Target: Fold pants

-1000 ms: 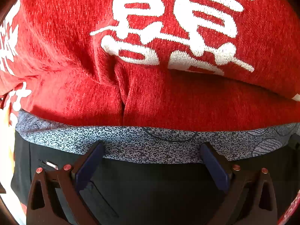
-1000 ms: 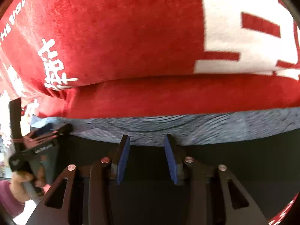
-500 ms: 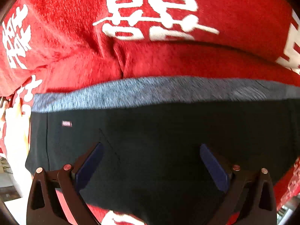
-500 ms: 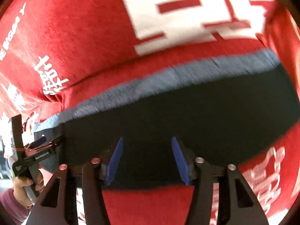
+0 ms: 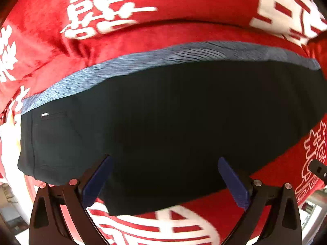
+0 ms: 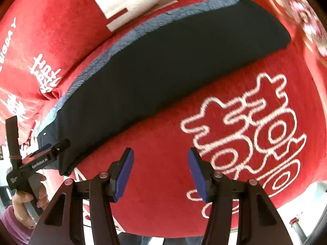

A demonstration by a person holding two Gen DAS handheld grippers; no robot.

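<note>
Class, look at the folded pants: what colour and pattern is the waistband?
The waistband is mottled blue-grey, against otherwise black pants. It shows best in the left wrist view.

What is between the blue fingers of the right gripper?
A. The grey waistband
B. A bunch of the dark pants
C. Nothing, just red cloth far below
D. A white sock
C: the right gripper stands open with nothing between its pads, only the red cloth below, and the folded dark pants lie apart from it, further up in the right wrist view.
</note>
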